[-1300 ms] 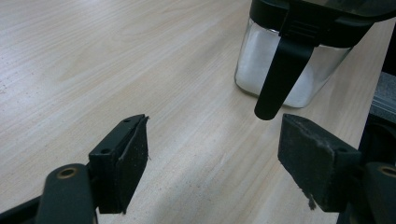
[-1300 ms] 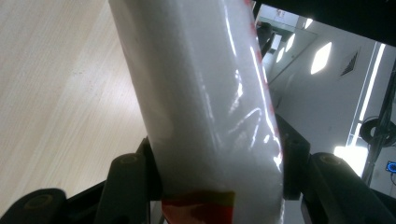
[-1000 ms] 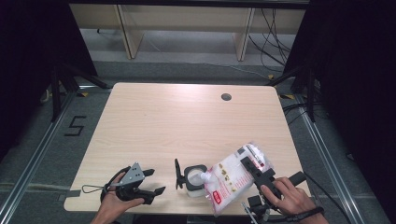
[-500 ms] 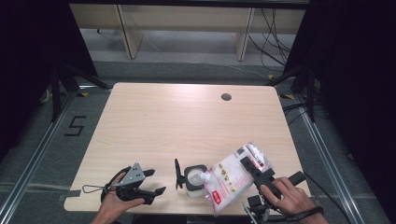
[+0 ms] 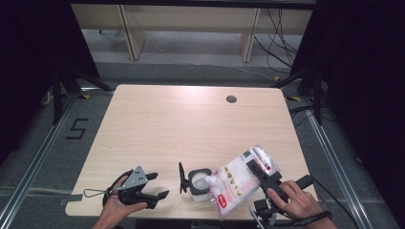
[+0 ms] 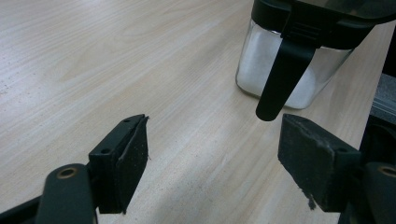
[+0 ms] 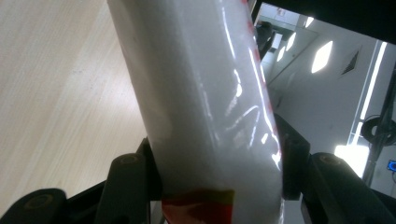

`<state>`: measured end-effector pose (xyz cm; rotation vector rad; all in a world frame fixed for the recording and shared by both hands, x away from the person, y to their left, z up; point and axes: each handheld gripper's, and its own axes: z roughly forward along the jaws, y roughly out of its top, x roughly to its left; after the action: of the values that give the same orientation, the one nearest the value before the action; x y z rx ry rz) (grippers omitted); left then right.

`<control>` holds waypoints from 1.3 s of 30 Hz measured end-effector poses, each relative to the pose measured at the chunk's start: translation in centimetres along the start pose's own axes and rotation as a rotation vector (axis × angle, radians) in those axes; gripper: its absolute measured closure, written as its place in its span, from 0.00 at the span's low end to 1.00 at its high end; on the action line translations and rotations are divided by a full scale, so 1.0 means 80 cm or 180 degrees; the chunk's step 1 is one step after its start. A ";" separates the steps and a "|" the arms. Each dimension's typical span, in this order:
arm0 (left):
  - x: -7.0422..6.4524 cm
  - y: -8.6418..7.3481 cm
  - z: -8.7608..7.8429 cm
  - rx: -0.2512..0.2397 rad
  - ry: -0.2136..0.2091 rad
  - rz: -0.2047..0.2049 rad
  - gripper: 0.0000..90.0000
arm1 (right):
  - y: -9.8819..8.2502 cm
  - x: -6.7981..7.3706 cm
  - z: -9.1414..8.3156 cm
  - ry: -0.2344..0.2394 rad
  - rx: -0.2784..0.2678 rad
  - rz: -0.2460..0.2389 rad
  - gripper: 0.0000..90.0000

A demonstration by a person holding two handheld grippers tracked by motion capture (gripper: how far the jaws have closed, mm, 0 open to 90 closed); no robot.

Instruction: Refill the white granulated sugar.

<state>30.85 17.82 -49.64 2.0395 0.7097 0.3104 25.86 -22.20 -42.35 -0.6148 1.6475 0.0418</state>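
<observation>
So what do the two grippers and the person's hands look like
Both grippers are black, each with two blocky jaws. The left gripper carries a grey three-cornered plate on top, and a thin black cable loops off its side. Its pads are matte black and frayed at the edges. The right gripper has a black handle. The right hand wears a dark wristband.

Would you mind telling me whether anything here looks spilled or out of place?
Nothing stands out. The right gripper tilts a white plastic bag over the clear glass jar, whose black lid is flipped open; no grains show on the wooden table.
</observation>
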 end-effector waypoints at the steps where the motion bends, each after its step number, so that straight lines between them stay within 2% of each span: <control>1: 0.000 0.000 0.000 0.0003 -0.0001 0.0008 0.26 | 0.000 -0.001 0.000 -0.0052 -0.0010 0.0007 0.58; 2: 0.000 0.000 0.000 0.0004 0.0003 0.0006 0.26 | 0.000 -0.002 0.000 -0.0038 -0.0032 0.0014 0.58; 3: -0.001 -0.001 0.001 -0.0022 0.0003 -0.0098 0.26 | 0.000 -0.002 0.000 -0.0034 -0.0033 0.0020 0.58; 5: -0.001 -0.001 0.000 -0.0014 -0.0004 -0.0066 0.26 | 0.001 -0.005 0.001 -0.0063 -0.0095 -0.0083 0.58; 6: 0.000 0.000 0.000 -0.0001 -0.0018 0.0008 0.26 | 0.001 0.000 -0.002 -0.0008 -0.0005 0.0057 0.58; 8: 0.001 0.000 -0.001 -0.0014 -0.0014 0.0009 0.26 | 0.001 -0.001 0.000 -0.0042 -0.0043 0.0020 0.58; 9: -0.002 -0.001 0.001 -0.0057 -0.0010 -0.0135 0.26 | 0.001 -0.001 0.001 -0.0049 -0.0047 0.0003 0.58; 10: -0.002 -0.001 0.001 -0.0052 -0.0007 -0.0126 0.26 | 0.001 -0.001 0.001 -0.0043 -0.0047 -0.0003 0.58; 12: 0.001 0.000 0.000 0.0001 -0.0009 0.0021 0.26 | 0.001 0.000 0.000 -0.0035 -0.0033 0.0030 0.58; 14: 0.000 0.000 0.000 -0.0024 -0.0013 -0.0014 0.26 | 0.001 -0.005 0.002 -0.0069 -0.0100 -0.0075 0.58; 15: 0.000 0.000 0.000 -0.0022 -0.0016 -0.0002 0.26 | 0.001 -0.002 -0.002 -0.0010 -0.0014 0.0012 0.58; 16: 0.001 0.000 0.000 -0.0005 -0.0020 0.0014 0.26 | 0.001 -0.002 -0.002 -0.0020 -0.0026 0.0008 0.58; 17: 0.001 0.000 0.000 -0.0008 -0.0008 0.0015 0.26 | 0.001 0.003 -0.005 0.0083 0.0090 0.0174 0.58; 18: 0.001 0.000 0.000 -0.0010 -0.0009 0.0004 0.26 | 0.002 0.003 -0.005 0.0079 0.0079 0.0183 0.58; 19: -0.002 -0.001 0.000 -0.0026 -0.0004 -0.0110 0.26 | 0.001 0.004 -0.003 0.0025 0.0022 0.0170 0.58; 20: -0.001 0.000 0.000 -0.0022 -0.0008 -0.0077 0.26 | 0.003 0.004 -0.004 0.0074 0.0064 0.0155 0.58; 22: 0.001 0.000 -0.001 -0.0001 -0.0019 0.0023 0.26 | 0.003 0.004 -0.004 0.0076 0.0056 0.0169 0.58; 23: 0.001 0.000 -0.001 -0.0009 -0.0013 0.0014 0.26 | 0.002 0.003 -0.002 0.0026 0.0000 0.0155 0.58; 24: -0.001 0.000 0.000 -0.0052 -0.0011 -0.0074 0.26 | 0.003 -0.001 -0.001 -0.0045 -0.0053 0.0037 0.58; 26: -0.001 0.000 0.000 -0.0033 -0.0008 -0.0077 0.26 | 0.003 -0.001 -0.001 -0.0017 -0.0045 0.0020 0.58; 27: 0.001 0.000 -0.001 -0.0007 -0.0017 0.0019 0.26 | 0.002 0.005 -0.004 0.0029 0.0031 0.0178 0.58; 28: 0.000 0.000 0.000 -0.0016 -0.0009 -0.0037 0.26 | 0.002 0.003 -0.003 0.0014 0.0002 0.0154 0.58; 29: -0.002 -0.001 0.001 -0.0051 -0.0005 -0.0140 0.26 | 0.003 -0.002 0.000 -0.0086 -0.0094 0.0017 0.58; 30: -0.001 -0.001 0.000 -0.0020 -0.0004 -0.0086 0.26 | 0.003 0.004 -0.003 0.0030 0.0034 0.0164 0.58; 31: -0.001 0.000 0.000 -0.0017 -0.0009 -0.0057 0.26 | 0.003 0.004 -0.003 0.0022 0.0017 0.0154 0.58; 32: 0.001 0.000 -0.001 -0.0001 -0.0020 0.0025 0.26 | 0.002 0.002 -0.003 -0.0010 -0.0024 0.0124 0.58; 33: 0.001 0.000 0.000 -0.0013 -0.0011 0.0001 0.26 | 0.003 -0.002 0.000 -0.0073 -0.0107 0.0022 0.58; 34: -0.002 -0.001 0.001 -0.0050 -0.0010 -0.0139 0.26 | 0.002 -0.001 -0.001 -0.0070 -0.0087 0.0056 0.58; 36: -0.002 -0.001 0.001 -0.0019 0.0005 -0.0101 0.26 | 0.003 0.000 -0.001 -0.0021 -0.0068 0.0056 0.58; 38: 0.000 0.000 0.000 0.0001 0.0004 0.0013 0.26 | 0.001 0.000 0.001 -0.0005 -0.0084 0.0056 0.58; 39: 0.001 0.000 0.000 -0.0014 -0.0015 -0.0001 0.26 | 0.001 0.001 0.001 0.0005 -0.0058 0.0090 0.58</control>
<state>30.90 17.84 -49.64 2.0355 0.7059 0.3065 25.87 -22.15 -42.44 -0.6056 1.6588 0.0770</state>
